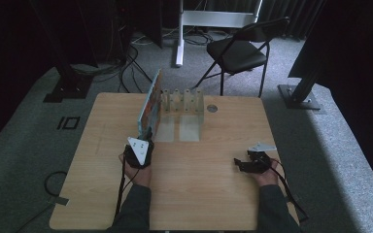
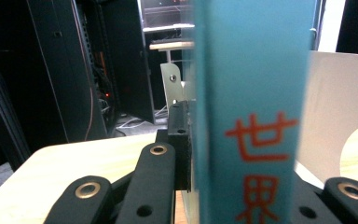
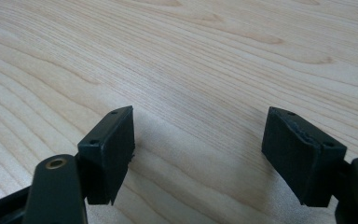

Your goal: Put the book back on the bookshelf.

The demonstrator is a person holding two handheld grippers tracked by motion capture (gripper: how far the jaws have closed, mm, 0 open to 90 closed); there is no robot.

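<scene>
The left gripper point(image 1: 144, 137) clamped a teal book point(image 2: 251, 112) upright by its spine beside the white rack point(image 1: 183, 104), the right gripper point(image 3: 200, 154) resting wide open and empty, where a tilt could have toppled it.

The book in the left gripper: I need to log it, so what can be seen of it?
The book is thin, with a teal spine bearing red characters and a colourful cover. It stands upright on edge on the table, at the left end of the white rack. The left gripper is shut on its near end.
</scene>
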